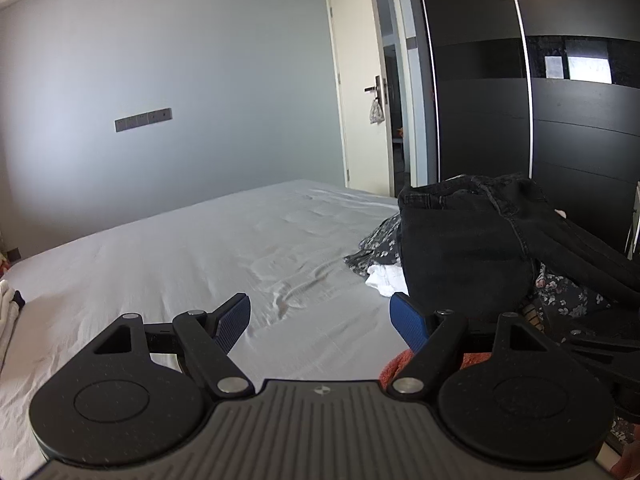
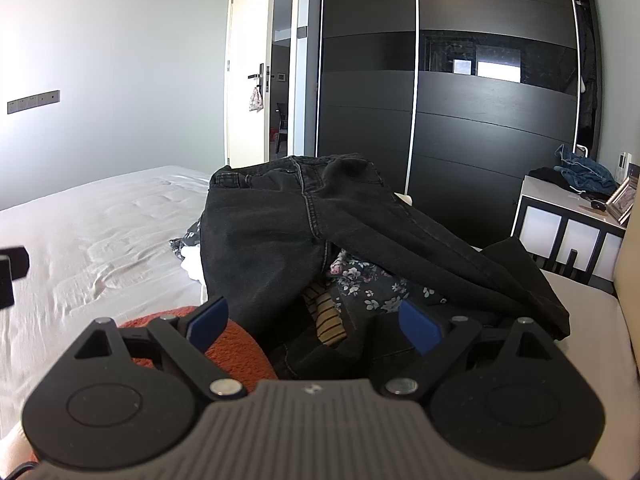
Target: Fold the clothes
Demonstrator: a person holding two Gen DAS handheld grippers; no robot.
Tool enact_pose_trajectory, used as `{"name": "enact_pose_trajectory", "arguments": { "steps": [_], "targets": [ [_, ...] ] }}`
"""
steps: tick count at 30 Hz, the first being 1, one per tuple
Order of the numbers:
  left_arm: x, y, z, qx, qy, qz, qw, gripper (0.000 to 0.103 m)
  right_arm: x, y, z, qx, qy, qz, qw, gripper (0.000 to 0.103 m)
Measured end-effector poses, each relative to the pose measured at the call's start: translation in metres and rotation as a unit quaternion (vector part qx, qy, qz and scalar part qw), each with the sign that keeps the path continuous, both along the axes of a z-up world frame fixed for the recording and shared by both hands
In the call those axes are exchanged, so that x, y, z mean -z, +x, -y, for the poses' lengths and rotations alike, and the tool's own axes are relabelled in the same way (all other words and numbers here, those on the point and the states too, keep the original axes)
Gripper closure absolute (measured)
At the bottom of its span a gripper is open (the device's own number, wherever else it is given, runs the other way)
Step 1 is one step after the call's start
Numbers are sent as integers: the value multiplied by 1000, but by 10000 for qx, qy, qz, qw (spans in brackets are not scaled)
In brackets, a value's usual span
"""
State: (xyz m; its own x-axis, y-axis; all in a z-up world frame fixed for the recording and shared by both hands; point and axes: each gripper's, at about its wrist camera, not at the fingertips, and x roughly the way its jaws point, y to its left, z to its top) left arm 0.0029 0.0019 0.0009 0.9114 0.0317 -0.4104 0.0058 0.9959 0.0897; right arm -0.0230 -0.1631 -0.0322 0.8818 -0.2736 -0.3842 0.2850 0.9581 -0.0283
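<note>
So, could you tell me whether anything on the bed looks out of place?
Only the unfolded pile: black jeans lie crumpled over floral, striped and orange clothes. The sheet is slightly wrinkled.

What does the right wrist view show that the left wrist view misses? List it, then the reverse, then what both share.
Only the right wrist view: the white bedside cabinet with blue denim on it, and the striped garment in the pile.

Only the left wrist view: white cloth at the bed's left edge, and the left claw, open over bare sheet.

Both: black jeans topping the pile, floral fabric, orange cloth, bed, dark wardrobe, door.
</note>
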Motion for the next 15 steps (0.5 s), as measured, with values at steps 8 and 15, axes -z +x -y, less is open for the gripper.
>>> {"name": "enact_pose_trajectory", "arguments": {
  "steps": [8,15],
  "targets": [
    [-5,-5,-4,107,-123,263,9995,12,-1,-1,-1,-8,-30,72,10000,9],
    [-2,-6,3,155,-136,191,9996,12,13,1,-5,-64,-49,131,9999,9]
  ]
}}
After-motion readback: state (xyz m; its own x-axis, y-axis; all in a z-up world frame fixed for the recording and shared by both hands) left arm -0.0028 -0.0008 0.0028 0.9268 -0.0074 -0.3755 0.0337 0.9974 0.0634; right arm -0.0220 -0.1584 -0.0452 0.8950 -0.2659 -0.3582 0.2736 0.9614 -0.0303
